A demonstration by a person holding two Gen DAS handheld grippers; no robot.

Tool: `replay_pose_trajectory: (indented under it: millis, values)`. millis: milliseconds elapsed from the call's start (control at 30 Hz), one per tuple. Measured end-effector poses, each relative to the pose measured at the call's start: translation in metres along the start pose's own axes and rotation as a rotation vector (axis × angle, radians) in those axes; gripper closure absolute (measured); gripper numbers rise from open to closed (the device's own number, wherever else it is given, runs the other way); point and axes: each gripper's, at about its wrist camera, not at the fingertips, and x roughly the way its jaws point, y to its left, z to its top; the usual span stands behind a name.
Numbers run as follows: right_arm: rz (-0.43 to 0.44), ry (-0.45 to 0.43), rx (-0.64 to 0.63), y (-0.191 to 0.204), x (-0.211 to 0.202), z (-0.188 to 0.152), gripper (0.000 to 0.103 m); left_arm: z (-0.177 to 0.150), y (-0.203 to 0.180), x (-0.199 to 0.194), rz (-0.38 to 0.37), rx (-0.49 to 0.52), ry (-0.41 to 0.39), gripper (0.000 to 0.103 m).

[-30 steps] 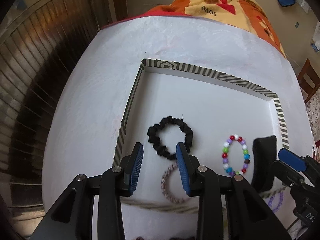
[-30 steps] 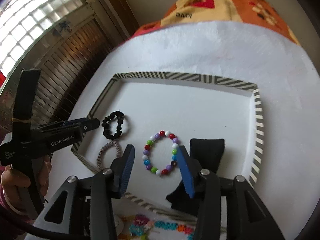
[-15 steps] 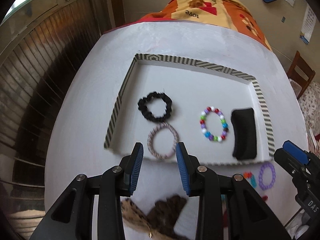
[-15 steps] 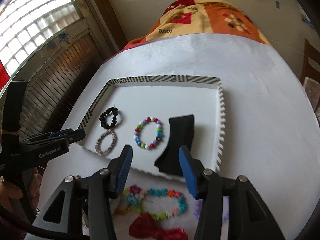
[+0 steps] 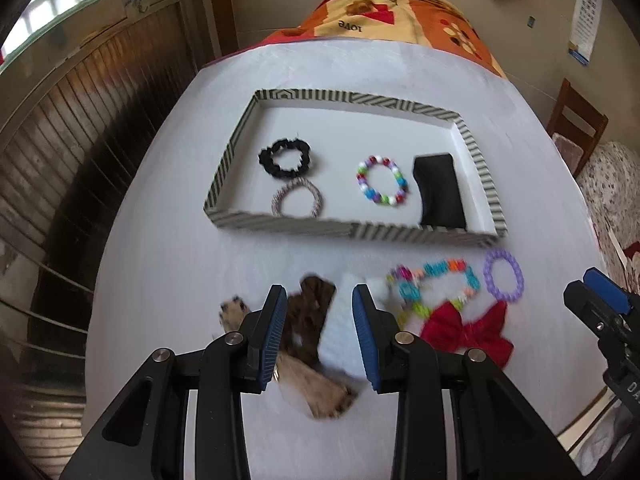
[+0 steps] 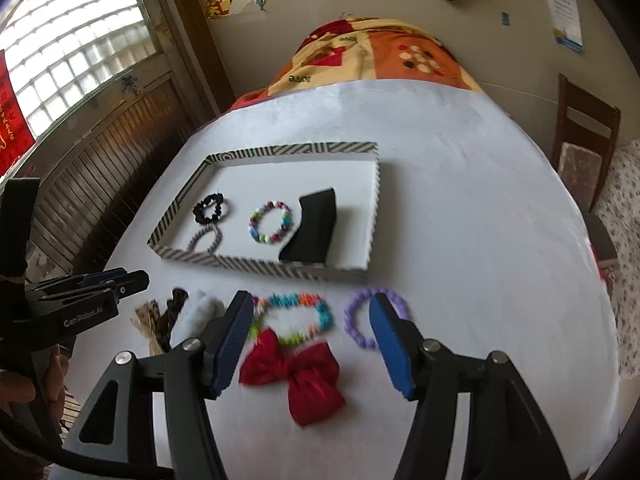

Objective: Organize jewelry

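Note:
A striped-rim tray (image 5: 280, 225) (image 6: 264, 262) holds a black scrunchie (image 5: 285, 158), a pink-grey hair tie (image 5: 298, 200), a multicoloured bead bracelet (image 5: 382, 185) and a black band (image 5: 440, 192). Loose in front of it lie a brown leopard hair bow (image 5: 308, 328), a white fluffy item (image 5: 344, 336), a colourful bead necklace (image 6: 296, 316), a purple bracelet (image 6: 374, 316) and a red bow (image 6: 296, 372). My left gripper (image 5: 319, 332) is open and empty above the brown bow and white item. My right gripper (image 6: 312, 340) is open and empty above the red bow.
The white table (image 6: 460, 208) ends at an orange patterned blanket (image 6: 380, 60) at the far side. A wooden chair (image 6: 584, 136) stands at the right. A wood-panelled wall and window (image 6: 80, 64) are at the left.
Both grippers have pulled back from the tray toward the near edge of the table. The loose items in front of the tray have come into view. The right gripper has opened wider.

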Motion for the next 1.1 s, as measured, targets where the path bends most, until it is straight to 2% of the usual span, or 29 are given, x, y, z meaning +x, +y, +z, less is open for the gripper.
replay_pose_trajectory:
  millis: [433,800,1100]
  values:
    - [-0.058,0.013,0.010,-0.010,-0.037,-0.058,0.039,-0.053,-0.011,-0.029,-0.007,0.003,-0.007,0.079]
    - [-0.046,0.035,-0.005,-0.002,-0.050,-0.075,0.039,-0.078,0.001,-0.037,0.009,-0.018,0.004,0.079]
    - [-0.044,0.059,-0.011,-0.002,-0.047,-0.081,0.039,-0.092,0.032,-0.033,-0.038,-0.092,0.047,0.079]
